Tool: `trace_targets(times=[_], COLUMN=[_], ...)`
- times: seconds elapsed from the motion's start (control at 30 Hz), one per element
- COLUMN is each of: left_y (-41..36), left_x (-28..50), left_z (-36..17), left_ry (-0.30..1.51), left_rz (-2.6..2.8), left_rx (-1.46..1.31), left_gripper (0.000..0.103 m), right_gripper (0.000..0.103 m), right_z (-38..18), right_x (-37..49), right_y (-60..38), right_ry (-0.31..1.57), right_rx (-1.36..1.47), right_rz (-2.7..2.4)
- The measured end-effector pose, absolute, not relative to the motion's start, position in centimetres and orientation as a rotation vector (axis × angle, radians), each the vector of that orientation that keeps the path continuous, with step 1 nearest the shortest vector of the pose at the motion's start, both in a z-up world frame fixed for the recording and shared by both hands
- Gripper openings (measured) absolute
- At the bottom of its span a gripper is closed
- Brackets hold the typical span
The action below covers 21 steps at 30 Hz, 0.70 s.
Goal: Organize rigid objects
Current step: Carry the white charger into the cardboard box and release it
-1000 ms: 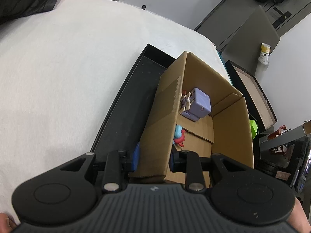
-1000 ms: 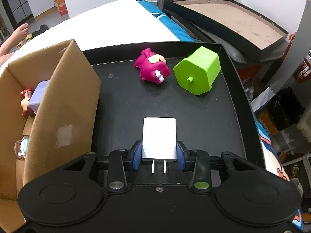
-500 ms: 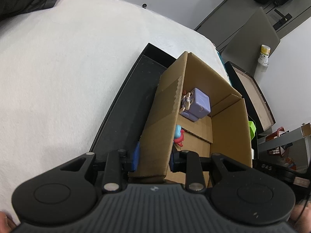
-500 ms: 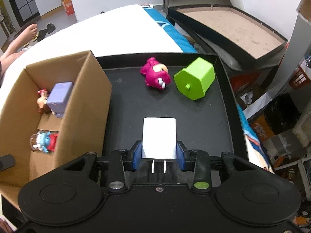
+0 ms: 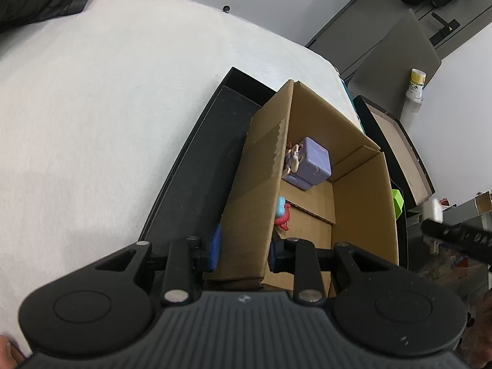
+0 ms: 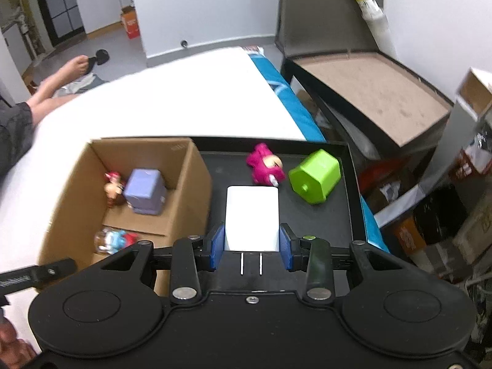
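Observation:
My right gripper (image 6: pixel 251 247) is shut on a white plug adapter (image 6: pixel 251 215), prongs toward the camera, held high above the black tray (image 6: pixel 326 230). A pink toy (image 6: pixel 264 164) and a green hexagonal block (image 6: pixel 316 175) lie on the tray. A cardboard box (image 6: pixel 190 172) stands on the tray's left part, holding a purple cube (image 6: pixel 144 190), a small figure (image 6: pixel 112 187) and a red-blue toy (image 6: pixel 115 240). My left gripper (image 5: pixel 243 250) is shut on the box's near wall (image 5: pixel 255 190); the purple cube (image 5: pixel 310 163) shows inside.
The tray lies on a white bed (image 5: pixel 92 107). A person's legs (image 6: pixel 58 92) rest at the bed's far left. A large open black case (image 6: pixel 378 92) stands right of the bed, with cluttered boxes (image 6: pixel 446 215) on the floor.
My right gripper has risen and pulled back with the adapter, so the box's inside has come into its view. My left gripper has kept its hold on the box wall.

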State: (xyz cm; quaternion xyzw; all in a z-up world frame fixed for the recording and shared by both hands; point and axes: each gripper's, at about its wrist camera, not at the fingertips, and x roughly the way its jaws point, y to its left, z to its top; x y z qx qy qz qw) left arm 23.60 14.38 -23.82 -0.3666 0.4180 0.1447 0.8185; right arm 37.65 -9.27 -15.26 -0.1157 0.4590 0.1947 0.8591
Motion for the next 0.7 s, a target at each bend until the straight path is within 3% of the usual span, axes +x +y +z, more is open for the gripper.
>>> trace_targets(times=[0.7], left_y=[14.4], left_x=[23.6], left_z=[-23.9], left_ry=[0.886], left_rz=[0.308], left_rx=[-0.78], left_gripper=[0.028], right_gripper=[0.036], right_z=[-11.8], right_x=[36.9], right_y=[-4.5], right_ry=[0.904], right_rx=[-0.333], right_rz=[0.493])
